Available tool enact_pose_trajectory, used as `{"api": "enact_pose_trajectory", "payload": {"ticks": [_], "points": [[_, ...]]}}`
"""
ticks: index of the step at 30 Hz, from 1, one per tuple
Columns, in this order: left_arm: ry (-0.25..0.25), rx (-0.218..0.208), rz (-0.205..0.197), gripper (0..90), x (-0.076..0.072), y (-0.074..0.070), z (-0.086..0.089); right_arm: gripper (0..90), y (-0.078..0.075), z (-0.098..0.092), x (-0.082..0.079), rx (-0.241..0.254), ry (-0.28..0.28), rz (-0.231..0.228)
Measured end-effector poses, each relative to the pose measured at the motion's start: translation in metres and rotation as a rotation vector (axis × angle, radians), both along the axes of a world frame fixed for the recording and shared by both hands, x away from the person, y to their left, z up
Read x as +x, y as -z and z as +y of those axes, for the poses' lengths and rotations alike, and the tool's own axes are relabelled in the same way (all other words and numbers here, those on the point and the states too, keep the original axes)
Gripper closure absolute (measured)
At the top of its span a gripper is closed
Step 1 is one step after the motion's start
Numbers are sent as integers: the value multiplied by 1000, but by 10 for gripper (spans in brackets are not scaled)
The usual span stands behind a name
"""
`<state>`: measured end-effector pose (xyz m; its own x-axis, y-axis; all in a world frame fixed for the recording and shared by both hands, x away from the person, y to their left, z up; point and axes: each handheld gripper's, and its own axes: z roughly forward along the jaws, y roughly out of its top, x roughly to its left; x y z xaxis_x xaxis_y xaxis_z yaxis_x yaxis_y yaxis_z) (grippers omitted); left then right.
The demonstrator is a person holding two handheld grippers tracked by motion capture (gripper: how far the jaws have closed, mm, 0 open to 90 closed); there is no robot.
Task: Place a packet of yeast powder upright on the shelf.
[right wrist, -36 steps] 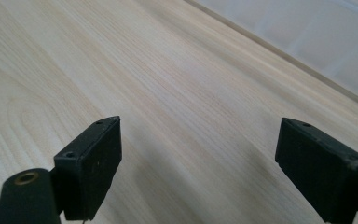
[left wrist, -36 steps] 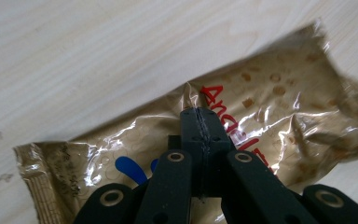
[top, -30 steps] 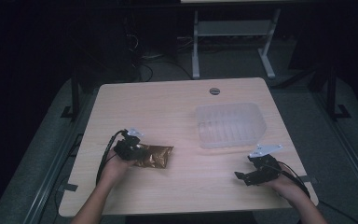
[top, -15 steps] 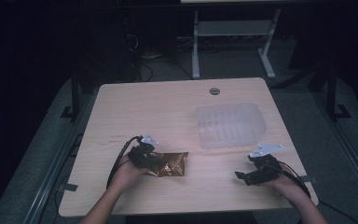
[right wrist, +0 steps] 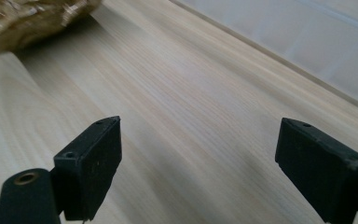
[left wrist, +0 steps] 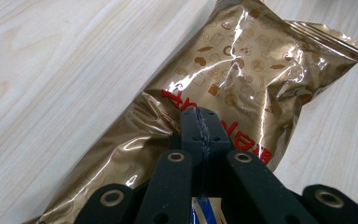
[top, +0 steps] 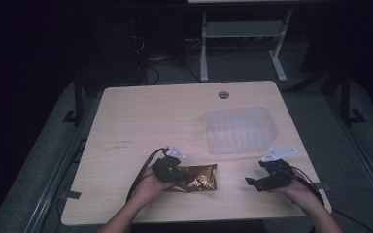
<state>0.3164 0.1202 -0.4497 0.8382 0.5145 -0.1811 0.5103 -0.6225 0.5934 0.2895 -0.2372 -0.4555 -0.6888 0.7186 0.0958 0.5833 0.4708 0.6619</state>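
1. Left gripper (top: 171, 167): near-left part of the table (top: 141, 116), held in the person's left hand (top: 150, 184). In the left gripper view its jaws are pressed together, pinching the film of the gold bag (left wrist: 223, 88) at its near end.
2. Gold bag (top: 198, 177): lies flat on the table near the front edge, left of centre, long axis running left-right. Its left end is under the left gripper; the right end is free.
3. Bag looks: shiny gold foil, crinkled, printed with small brown bakery-style icons plus red lettering that I can't read. Crimped seal strip at the far end. Film is puckered where the jaws bite.
4. Clear plastic tray (top: 240, 128): right of centre, farther back than the bag, apart from it. Ribbed floor.
5. Right gripper (top: 262, 182): near-right, in the right hand (top: 301, 191), apart from the bag. In the right gripper view its jaws stand wide apart with bare wood between them; bag corner (right wrist: 32, 18) shows far-left, tray wall (right wrist: 317, 42) far-right.
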Motion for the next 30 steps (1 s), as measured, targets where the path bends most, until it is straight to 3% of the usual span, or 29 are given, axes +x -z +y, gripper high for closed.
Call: {"api": "enact_pose_trajectory", "payload": {"ticks": [4, 8, 10, 16, 21, 26, 30], "points": [[-6, -16, 7, 899, 0, -2, 1, 138, -3, 1, -1, 4, -11, 2], [-15, -24, -11, 899, 0, -9, 9, 138, -5, 2, -1, 10, -21, 8], [-45, -37, -33, 899, -1, -16, 21, 138, -6, 2, -1, 19, -21, 17], [-110, 0, -81, 899, -7, -23, 56, 138, -7, 5, -3, 40, -37, 35], [-142, 31, -68, 899, -12, -15, 77, 137, -9, 12, -5, 67, -59, 43], [-132, 56, -45, 899, -13, -6, 72, 137, -12, 21, -6, 90, -80, 45], [-115, 47, -26, 899, -14, -4, 66, 137, -14, 27, -5, 132, -95, 52]]}}
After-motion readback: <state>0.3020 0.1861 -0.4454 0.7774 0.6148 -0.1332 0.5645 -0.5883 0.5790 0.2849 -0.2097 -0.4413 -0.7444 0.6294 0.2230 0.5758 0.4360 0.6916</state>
